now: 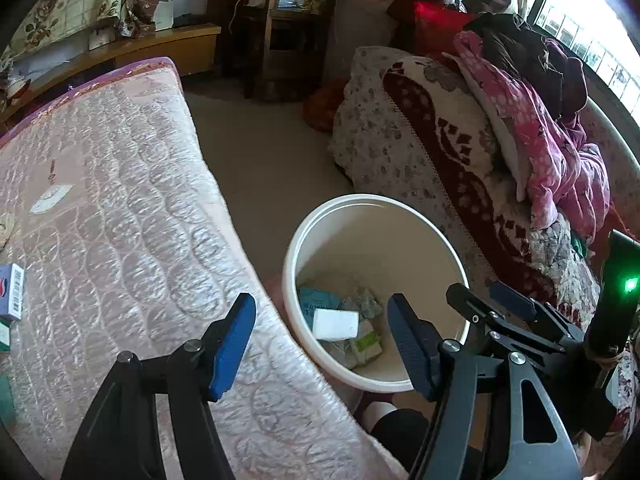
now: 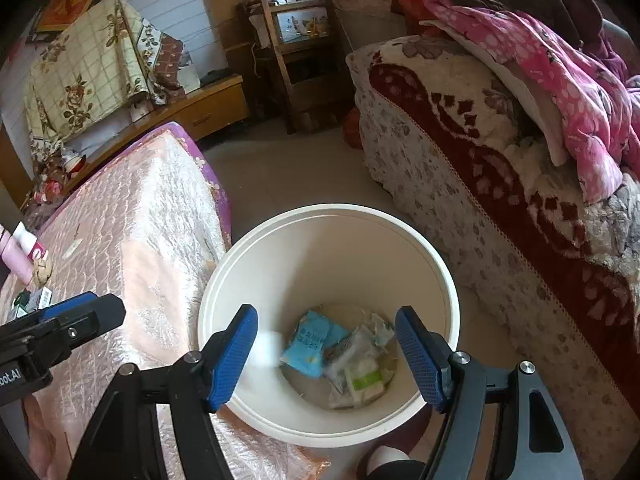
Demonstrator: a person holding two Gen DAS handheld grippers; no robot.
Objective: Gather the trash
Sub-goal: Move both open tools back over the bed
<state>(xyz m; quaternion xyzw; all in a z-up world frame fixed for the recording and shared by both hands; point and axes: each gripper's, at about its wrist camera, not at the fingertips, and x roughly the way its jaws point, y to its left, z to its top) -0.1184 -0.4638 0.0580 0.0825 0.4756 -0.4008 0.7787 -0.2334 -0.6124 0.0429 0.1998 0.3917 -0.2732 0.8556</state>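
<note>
Both the left gripper (image 1: 320,344) and right gripper (image 2: 326,356) hang over the white bin (image 2: 400,216), fingers open and empty, dropping step; next, the small boxes (image 1: 12,292) at nine o'clock on the bed (image 1: 120,200)

Both grippers tilted steeply downward side by side, the left gripper (image 1: 320,346) with its blue-padded jaws spread apart and nothing between them, the right gripper (image 2: 326,358) just beside it, jaws likewise parted and gripping nothing.
</note>
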